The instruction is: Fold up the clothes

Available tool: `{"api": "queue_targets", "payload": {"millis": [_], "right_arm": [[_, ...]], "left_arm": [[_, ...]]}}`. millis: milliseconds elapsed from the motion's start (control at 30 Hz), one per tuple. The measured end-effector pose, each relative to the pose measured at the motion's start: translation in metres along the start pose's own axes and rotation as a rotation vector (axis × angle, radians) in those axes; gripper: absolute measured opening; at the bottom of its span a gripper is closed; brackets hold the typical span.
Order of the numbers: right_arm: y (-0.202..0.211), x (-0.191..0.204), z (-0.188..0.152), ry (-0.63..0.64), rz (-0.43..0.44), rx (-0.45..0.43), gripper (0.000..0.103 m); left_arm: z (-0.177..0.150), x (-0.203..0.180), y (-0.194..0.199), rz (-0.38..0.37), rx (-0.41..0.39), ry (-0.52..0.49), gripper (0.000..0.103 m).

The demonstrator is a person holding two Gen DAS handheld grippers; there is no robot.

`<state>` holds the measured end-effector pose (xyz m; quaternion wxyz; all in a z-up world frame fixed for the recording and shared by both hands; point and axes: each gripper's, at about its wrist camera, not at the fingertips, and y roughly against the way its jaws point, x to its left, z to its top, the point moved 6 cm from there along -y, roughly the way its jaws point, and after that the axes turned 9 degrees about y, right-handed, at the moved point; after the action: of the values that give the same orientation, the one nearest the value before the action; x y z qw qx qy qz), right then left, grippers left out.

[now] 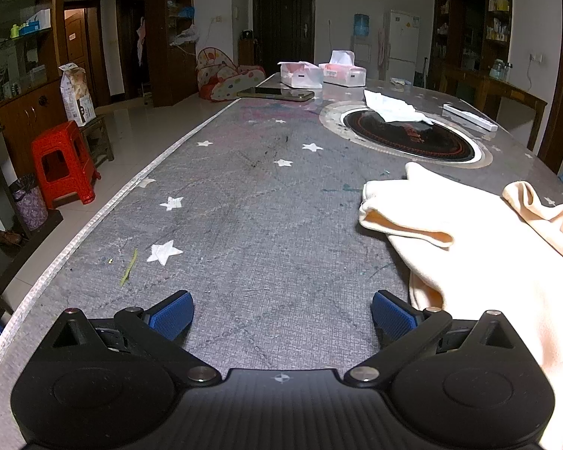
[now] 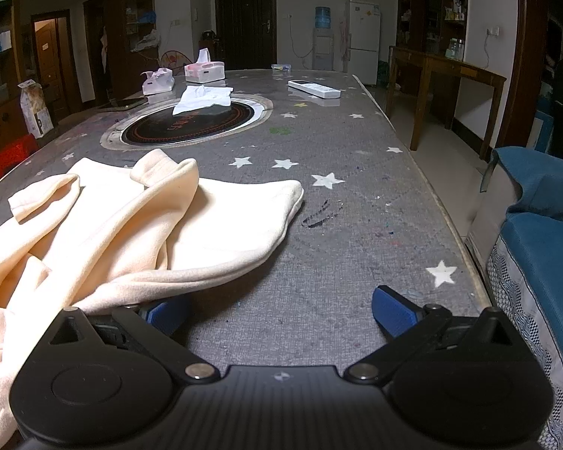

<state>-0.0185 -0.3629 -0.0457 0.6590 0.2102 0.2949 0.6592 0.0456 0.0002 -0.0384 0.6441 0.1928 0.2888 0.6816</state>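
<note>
Left wrist view: left gripper (image 1: 282,317) spread wide, empty, low over grey star-print table (image 1: 244,225). Cream garment (image 1: 469,255) lay rumpled at its right, sleeve opening facing away. Risk: pinching single layer would drag heap, not fold.

Right wrist view: right gripper (image 2: 279,315) spread wide, empty; garment (image 2: 139,232) draped over left finger (image 2: 165,315). Risk: closing there could snag cloth unintentionally.

text: none legible | induction hob (image 2: 191,123) ring lettering: blurred | tissue box (image 1: 343,74) labels: too small | paper bag (image 1: 77,93) print: unreadable
</note>
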Motion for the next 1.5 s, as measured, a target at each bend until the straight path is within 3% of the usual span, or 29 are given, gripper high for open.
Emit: {"api": "queue_targets", "payload": {"millis": [400,567,900,1500], "right_arm": [[0.045,0.011,-0.003,0.023,0.013,-0.062,0.103],[0.072,0.032,-0.008,0.05,0.058,-0.095,0.103],[0.095,0.066,-0.014,0.099,0.106,-0.076,0.103],[0.119,0.094,-0.028,0.122,0.159,-0.058,0.103]], "left_arm": [[-0.011,-0.006,0.017,-0.055,0.048,-0.008,0.103],[-0.015,-0.016,0.032,-0.094,0.066,-0.012,0.103],[-0.023,-0.038,0.06,-0.17,0.092,-0.036,0.103],[-0.033,-0.064,0.093,-0.24,0.084,-0.1,0.103]]}}
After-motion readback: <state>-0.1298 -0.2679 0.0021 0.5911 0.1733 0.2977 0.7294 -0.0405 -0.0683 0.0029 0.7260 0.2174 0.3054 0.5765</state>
